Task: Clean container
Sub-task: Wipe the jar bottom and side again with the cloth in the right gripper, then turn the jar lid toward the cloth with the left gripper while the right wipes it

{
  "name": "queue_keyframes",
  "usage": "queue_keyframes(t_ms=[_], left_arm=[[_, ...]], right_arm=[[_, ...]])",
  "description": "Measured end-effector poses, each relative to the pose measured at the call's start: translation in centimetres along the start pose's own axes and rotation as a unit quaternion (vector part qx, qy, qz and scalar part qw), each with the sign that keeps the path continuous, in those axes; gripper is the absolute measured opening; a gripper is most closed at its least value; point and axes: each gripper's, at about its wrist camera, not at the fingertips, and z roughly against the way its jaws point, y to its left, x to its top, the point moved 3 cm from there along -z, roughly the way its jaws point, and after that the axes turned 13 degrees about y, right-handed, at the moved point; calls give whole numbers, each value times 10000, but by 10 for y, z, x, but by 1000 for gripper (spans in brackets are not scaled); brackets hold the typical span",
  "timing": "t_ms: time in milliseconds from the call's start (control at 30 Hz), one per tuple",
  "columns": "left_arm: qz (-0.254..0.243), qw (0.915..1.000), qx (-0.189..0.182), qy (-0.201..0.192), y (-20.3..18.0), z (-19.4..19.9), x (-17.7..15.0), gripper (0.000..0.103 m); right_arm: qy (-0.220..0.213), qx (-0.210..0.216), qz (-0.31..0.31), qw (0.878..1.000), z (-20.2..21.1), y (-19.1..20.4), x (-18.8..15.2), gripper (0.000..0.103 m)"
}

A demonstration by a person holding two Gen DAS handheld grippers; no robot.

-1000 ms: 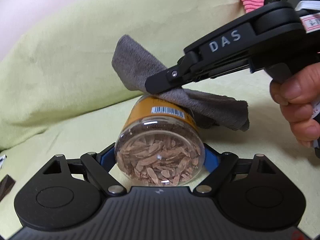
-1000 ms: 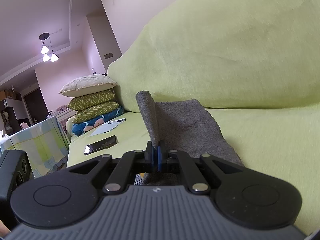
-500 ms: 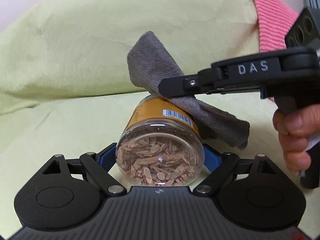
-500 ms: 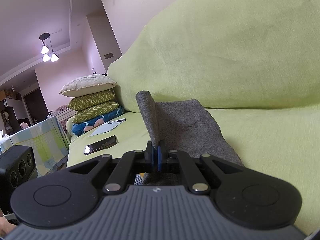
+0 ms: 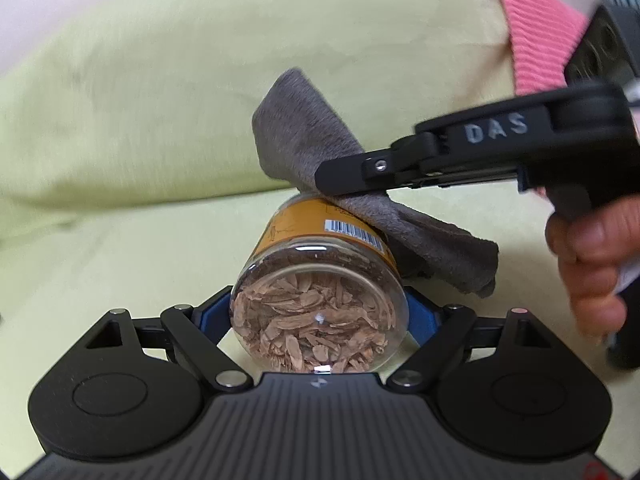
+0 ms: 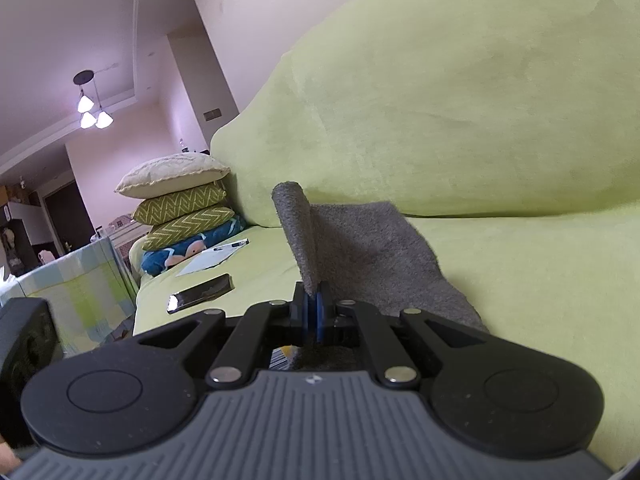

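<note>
While your left gripper (image 5: 320, 316) looked along the yellow-green sofa seat (image 5: 120, 264), you had the glass jar (image 5: 320, 300) lying on its side between the blue pads, its clear base toward the camera and tan flakes showing through; the jaws were closing on it, pads pressed against its sides. Behind the seat the sofa back (image 5: 180, 100) rose close, leaving only a shallow strip of cushion beyond the jar, while the seat ran open to the left. From the right, your right gripper (image 5: 332, 178) reached in level over the jar, pinching the grey cloth (image 5: 304, 148), which draped across the jar's orange label and hung down to the seat on its right. Your right hand (image 5: 592, 264) gripped the handle at the frame's edge, with a pink sleeve (image 5: 532, 32) above it, crowding that side. Through the right wrist camera, you saw that gripper (image 6: 314, 308) clamped tight on the cloth (image 6: 360, 240), one corner standing up rolled and the rest spreading forward over the seat (image 6: 540, 272). Well apart to the left a dark phone (image 6: 200, 293) and a sheet of paper (image 6: 212, 258) lay on the cushion, with stacked pillows (image 6: 180, 208) at the far end against the sofa back. Beyond them the room opened to a pale wall (image 6: 248, 20) and a lit ceiling lamp (image 6: 92, 108).
</note>
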Motion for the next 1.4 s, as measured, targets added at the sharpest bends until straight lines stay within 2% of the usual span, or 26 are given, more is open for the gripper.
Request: queue_keyframes(t_ms=[100, 200, 400, 533, 633, 767, 933, 1067, 1200, 1300, 1400], left_arm=[[-352, 9989, 199, -228, -7, 14, 2, 85], [-254, 9988, 135, -408, -4, 25, 5, 85], [123, 9990, -32, -421, 7, 20, 6, 86], [424, 9986, -9, -309, 13, 1, 15, 86], [465, 9986, 110, -234, 8, -11, 22, 85], [175, 9996, 177, -152, -2, -10, 31, 85], [-209, 9997, 95, 18, -13, 3, 29, 85], [-137, 9990, -45, 419, -10, 12, 33, 85], [-35, 9985, -62, 540, -11, 7, 35, 85], [3, 9988, -1, 486, -15, -6, 36, 85], [257, 9990, 16, 378, -13, -16, 35, 85]], right_arm=[[-17, 273, -390, 9989, 7, -7, 1, 3], [14, 512, -743, 9959, 8, -15, -1, 3], [80, 507, -857, 9950, 3, -17, -2, 3], [69, 442, -920, 9947, 0, -19, -2, 3], [37, 374, -1007, 9942, 0, -23, -1, 3], [34, 368, -1142, 9928, 1, -32, -3, 3], [141, 620, -1181, 9910, 0, -30, -3, 3], [291, 740, -1246, 9890, -4, -29, -5, 3], [278, 468, -1205, 9912, -7, -29, -7, 3], [59, 208, -1181, 9928, 0, -32, -5, 3], [-206, 39, -1233, 9922, 9, -39, -3, 3]])
